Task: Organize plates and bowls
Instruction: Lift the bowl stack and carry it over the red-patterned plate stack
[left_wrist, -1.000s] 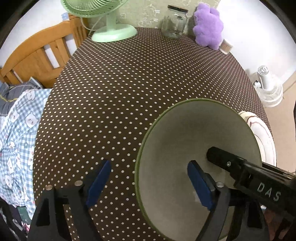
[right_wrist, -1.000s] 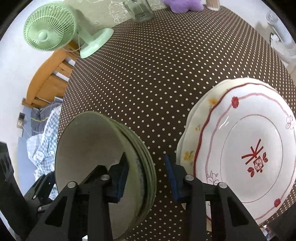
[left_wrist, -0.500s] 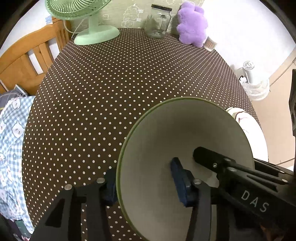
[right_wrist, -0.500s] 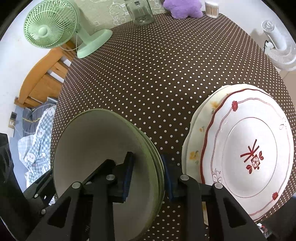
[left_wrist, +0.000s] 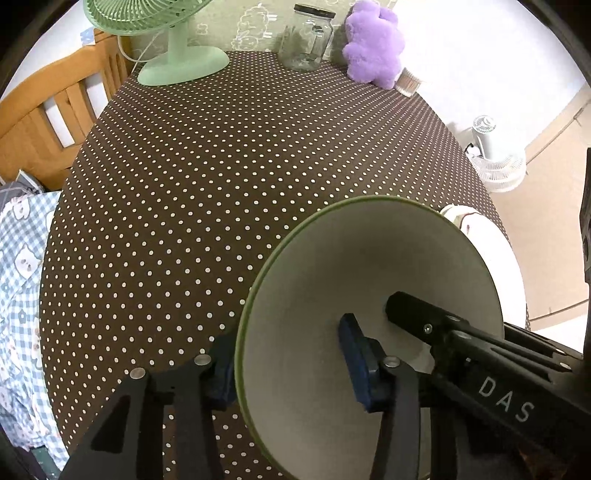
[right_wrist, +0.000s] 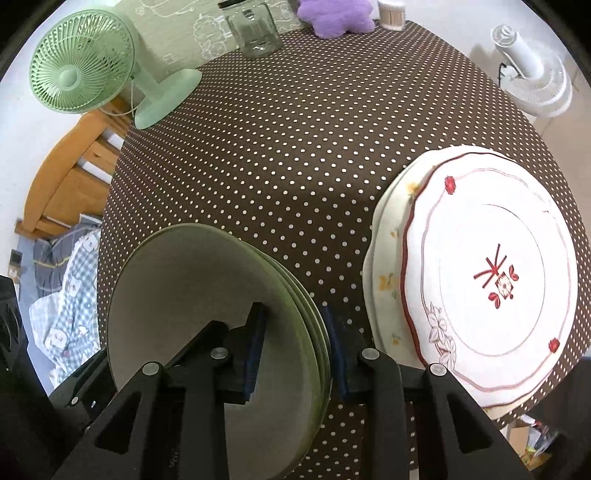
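- The left hand-held gripper (left_wrist: 291, 373) straddles the near-left rim of the stack of green plates (left_wrist: 369, 295); its jaws are closing, one blue pad inside the top plate, the other just outside the rim.
- Whether the outer pad presses the rim is hard to tell, as the rim hides it.
- The right hand-held gripper (right_wrist: 295, 350) is clamped on the stack's opposite edge, one pad on the top face, one under the lowest plate.
- The green stack sits tilted near the front edge of the dotted counter (right_wrist: 295, 147).
- Just beside it to the right lie the white patterned plates (right_wrist: 487, 277), stacked flat.
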